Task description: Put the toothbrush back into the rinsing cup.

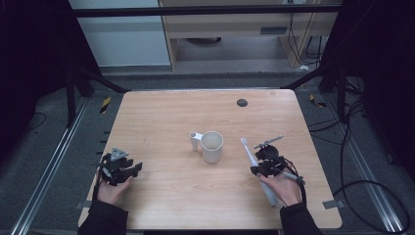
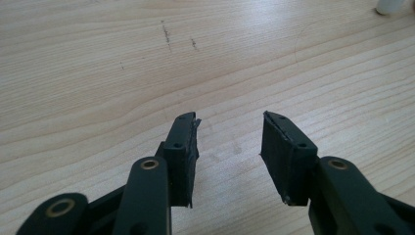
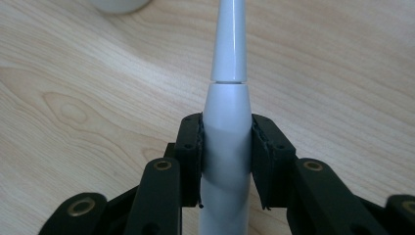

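Left gripper [image 1: 128, 170] idles left of the mug [image 1: 212, 146], jaws apart, nothing between them, probably just waiting. Right of the mug, the right gripper [image 3: 226, 155] is clamped on the electric toothbrush [image 3: 229, 98], head aimed mugward, probably to drop it in.

White mug [image 1: 212, 146], white toothbrush [image 3: 229, 98], pale wood-grain table [image 1: 171, 117], black jaws.

On the table [image 1: 161, 112], the mug [image 1: 212, 146] stands centrally, with the toothbrush [image 1: 250, 155] to its right.
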The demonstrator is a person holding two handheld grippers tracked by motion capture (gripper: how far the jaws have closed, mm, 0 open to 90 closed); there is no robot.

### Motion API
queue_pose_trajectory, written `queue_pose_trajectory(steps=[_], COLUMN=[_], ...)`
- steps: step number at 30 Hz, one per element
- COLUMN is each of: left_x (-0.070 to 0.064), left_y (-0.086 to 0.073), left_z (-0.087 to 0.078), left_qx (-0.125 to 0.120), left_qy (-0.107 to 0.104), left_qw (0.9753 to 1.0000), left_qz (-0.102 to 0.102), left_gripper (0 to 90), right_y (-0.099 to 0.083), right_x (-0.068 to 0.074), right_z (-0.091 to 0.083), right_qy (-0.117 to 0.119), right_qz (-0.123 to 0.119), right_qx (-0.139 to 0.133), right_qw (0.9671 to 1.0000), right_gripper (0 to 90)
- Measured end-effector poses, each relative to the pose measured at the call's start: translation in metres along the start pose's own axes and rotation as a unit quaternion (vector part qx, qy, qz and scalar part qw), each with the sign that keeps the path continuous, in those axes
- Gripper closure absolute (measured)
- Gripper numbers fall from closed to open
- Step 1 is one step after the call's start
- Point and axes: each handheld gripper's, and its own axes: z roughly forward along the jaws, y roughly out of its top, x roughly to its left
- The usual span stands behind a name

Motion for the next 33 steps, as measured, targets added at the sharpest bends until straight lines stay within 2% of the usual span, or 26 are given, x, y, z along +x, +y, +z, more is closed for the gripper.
queue_pose_trajectory(steps=[2,3,4,5,7,8,9,10,12,13,14,15,16,17,18,20,23,24,29,32,33], left_x=[0.0,0.0,0.0,0.0,0.0,0.0,0.0,0.0,0.0,-0.001,-0.001,0.0,0.0,0.0,0.0,0.0,0.0,0.0,0.0,0.0,0.0], left_y=[0.0,0.0,0.0,0.0,0.0,0.0,0.0,0.0,0.0,0.0,0.0,0.0,0.0,0.0,0.0,0.0,0.0,0.0,0.0,0.0,0.0], left_z=[0.0,0.0,0.0,0.0,0.0,0.0,0.0,-0.001,-0.001,-0.001,-0.001,-0.001,-0.001,-0.001,-0.001,-0.002,-0.002,-0.002,-0.002,-0.002,-0.002], left_qx=[0.0,-0.001,-0.001,-0.001,-0.003,-0.003,-0.003,-0.002,-0.003,-0.005,-0.006,-0.005,-0.005,-0.005,-0.005,-0.006,-0.006,-0.006,-0.008,-0.008,-0.008], left_qy=[0.0,0.0,0.0,0.0,0.0,0.0,0.001,0.001,0.002,0.002,0.002,0.003,0.003,0.003,0.003,0.004,0.004,0.004,0.005,0.005,0.005], left_qw=[1.0,1.0,1.0,1.0,1.0,1.0,1.0,1.0,1.0,1.0,1.0,1.0,1.0,1.0,1.0,1.0,1.0,1.0,1.0,1.0,1.0], left_qz=[0.0,0.0,0.0,0.0,0.0,0.0,0.0,0.0,0.0,-0.001,-0.002,0.0,0.0,0.0,0.0,0.0,0.0,0.0,0.0,0.0,0.0], left_gripper=[56.5,56.5,56.5,56.5,56.5,56.5,56.5,56.5,56.5,56.5,56.5,56.5,56.5,56.4,56.4,56.4,56.4,56.4,56.3,56.2,56.2], right_y=[0.0,0.0,0.001,0.001,0.001,0.001,0.0,0.0,0.001,0.001,0.001,0.002,0.002,0.003,0.003,0.006,0.01,0.013,0.022,0.027,0.027], right_x=[-0.001,-0.001,-0.001,-0.001,-0.001,-0.001,-0.002,-0.002,-0.003,-0.003,-0.003,-0.003,-0.003,-0.003,-0.003,-0.004,-0.003,-0.001,0.006,0.01,0.01], right_z=[-0.008,-0.008,-0.014,-0.014,-0.021,-0.021,-0.023,-0.027,-0.031,-0.031,-0.033,-0.037,-0.037,-0.041,-0.041,-0.045,-0.048,-0.051,-0.053,-0.056,-0.056], right_qy=[0.001,0.001,0.003,0.003,0.009,0.009,0.009,0.009,0.008,0.008,0.008,0.01,0.01,0.013,0.013,0.015,0.016,0.018,0.021,0.024,0.024], right_qz=[0.002,0.002,0.003,0.003,0.008,0.008,0.007,0.009,0.011,0.011,0.012,0.018,0.018,0.023,0.023,0.027,0.032,0.034,0.039,0.042,0.042], right_qx=[-0.021,-0.021,-0.04,-0.04,-0.071,-0.071,-0.083,-0.107,-0.131,-0.131,-0.144,-0.171,-0.171,-0.195,-0.195,-0.221,-0.247,-0.263,-0.299,-0.326,-0.326], right_qw=[0.9998,0.9998,0.9992,0.9992,0.9974,0.9974,0.9965,0.9942,0.9913,0.9913,0.9895,0.9852,0.9852,0.9804,0.9804,0.9748,0.9685,0.9642,0.9531,0.9442,0.9442], right_gripper=[67.4,67.4,67.5,67.5,67.4,67.4,67.4,67.4,67.4,67.4,67.4,67.3,67.3,67.3,67.3,67.4,67.4,67.4,67.4,67.4,67.4])
